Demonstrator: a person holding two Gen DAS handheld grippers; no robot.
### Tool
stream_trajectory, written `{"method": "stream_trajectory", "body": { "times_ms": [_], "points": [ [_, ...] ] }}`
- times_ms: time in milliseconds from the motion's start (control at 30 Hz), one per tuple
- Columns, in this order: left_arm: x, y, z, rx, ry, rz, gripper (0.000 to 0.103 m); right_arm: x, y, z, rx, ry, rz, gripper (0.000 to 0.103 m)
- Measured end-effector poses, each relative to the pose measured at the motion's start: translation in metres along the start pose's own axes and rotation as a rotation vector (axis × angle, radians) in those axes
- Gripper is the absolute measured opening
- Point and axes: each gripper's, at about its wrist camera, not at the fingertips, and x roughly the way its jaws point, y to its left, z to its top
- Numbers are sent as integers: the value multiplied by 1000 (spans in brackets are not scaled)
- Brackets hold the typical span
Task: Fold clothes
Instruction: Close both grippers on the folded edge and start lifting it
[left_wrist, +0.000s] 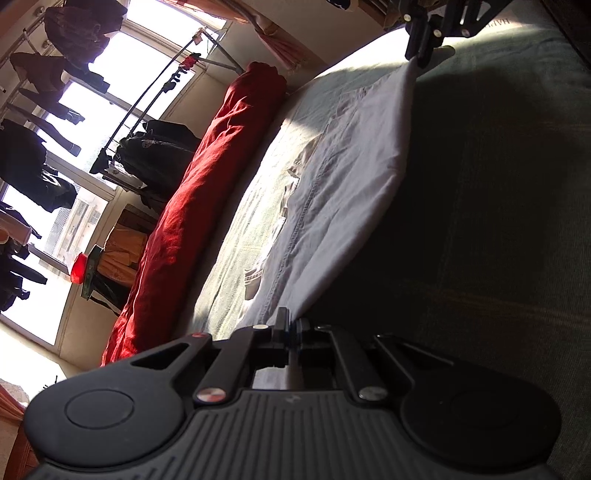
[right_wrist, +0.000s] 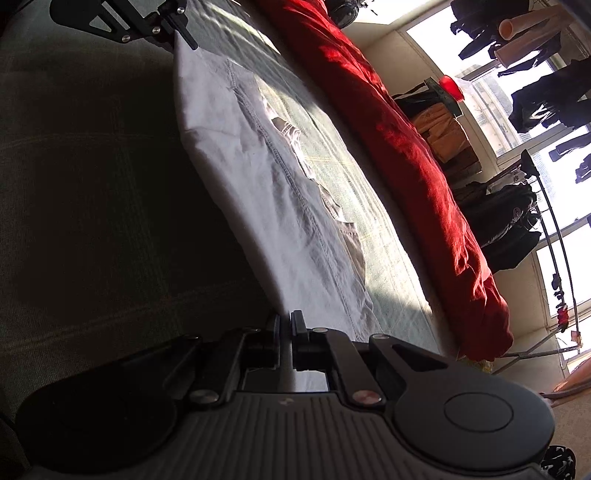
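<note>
Across the grey-green bed cover lay a pale garment, stitched seams running its length, one long edge drawn fairly straight between the two grippers. At six o'clock in the left wrist view, the left gripper was pinched shut on the near corner of that edge; at twelve o'clock the right gripper was closed on the far corner. From the right wrist view the same held: right gripper at six o'clock clamped on cloth, left gripper up at eleven.

By its wrinkles and the way it sagged between the grips, the cloth looked light, thin and limp, likely to droop or slip unless held at the corners with the edge kept taut. A rolled red blanket lay beyond the garment, toward the windows, well apart from it.
</note>
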Motion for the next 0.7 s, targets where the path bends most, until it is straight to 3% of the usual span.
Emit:
{"method": "stream_trajectory", "body": {
  "times_ms": [33, 100, 167, 233, 300, 367, 533, 700],
  "points": [
    [-2, -3, -1, -1, 4, -2, 13, 4, 5, -2, -2, 17, 15, 7],
    [-2, -14, -6, 29, 19, -1, 14, 11, 18, -6, -19, 25, 17, 13],
    [-2, -27, -11, 72, 36, 2, 18, 16, 32, -11, -54, 49, 22, 31],
    [1, -33, -13, 95, 37, 15, 29, 19, 33, -13, -60, 49, 5, 43],
    [5, -36, -13, 111, 31, 33, 57, 23, 34, -15, -64, 46, -12, 47],
    [9, -38, -14, 126, 26, 50, 72, 26, 34, -17, -67, 44, -30, 53],
    [18, -45, -14, 164, 13, 94, 73, 35, 35, -22, -76, 38, -75, 54],
    [34, -38, -11, 133, 6, 94, 73, 56, 32, -15, -91, 16, -115, 54]
  ]
}}
